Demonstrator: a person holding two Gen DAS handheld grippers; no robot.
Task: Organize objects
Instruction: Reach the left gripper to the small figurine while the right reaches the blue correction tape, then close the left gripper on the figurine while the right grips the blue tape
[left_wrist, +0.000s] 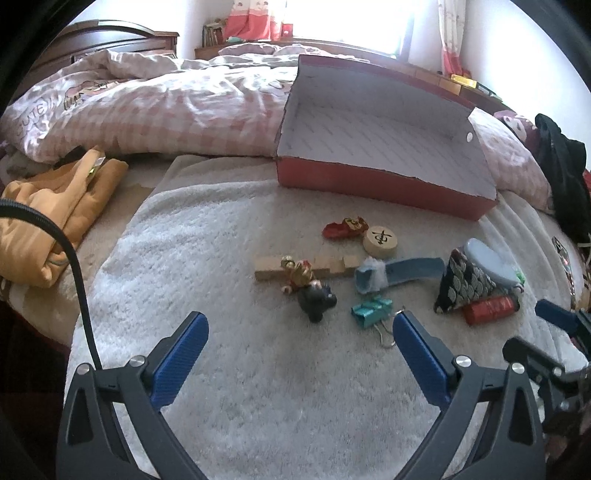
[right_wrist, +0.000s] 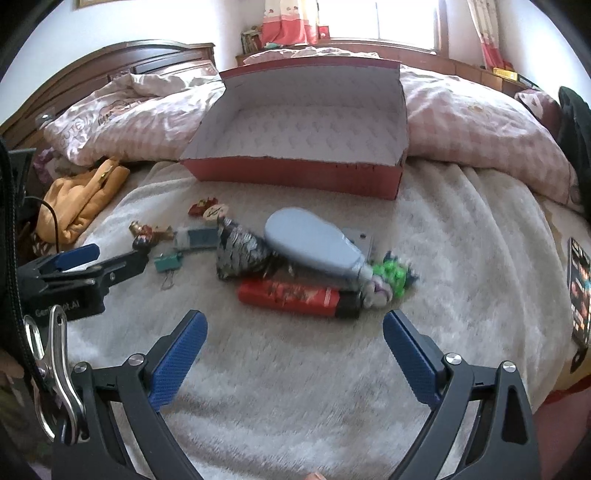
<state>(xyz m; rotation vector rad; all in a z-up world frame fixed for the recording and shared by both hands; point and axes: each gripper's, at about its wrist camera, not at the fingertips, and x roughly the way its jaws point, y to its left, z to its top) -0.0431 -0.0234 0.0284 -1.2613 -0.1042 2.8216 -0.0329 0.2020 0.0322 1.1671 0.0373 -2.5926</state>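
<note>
The box, red outside and white inside, is sitting open and empty on the white blanket, its back edge resting against the pink checked duvet. The small objects are lying in a loose cluster on the blanket in front of the box, well apart from it.

Cluster contents:
- A red tube is lying on its side nearest the right gripper.
- A pale blue bottle is lying tilted just behind the tube, touching a patterned pouch.
- A green toy is sitting at the bottle's neck; it is blurred.
- A teal binder clip is lying just beyond the left gripper's right finger.
- A black figurine is touching a red-gold figurine, which is lying across a wooden block.
- A wooden disc is lying beside a red trinket.
- A blue strap is lying between the disc and the pouch.

The left gripper is hovering wide open above the blanket, holding nothing. The right gripper is likewise wide open and empty, near the tube.

An orange cloth is lying at the left edge of the bed. A dark wooden headboard and a bright curtained window are standing behind. A dark garment is partly cut off at the right. The window glare is washing out detail.
</note>
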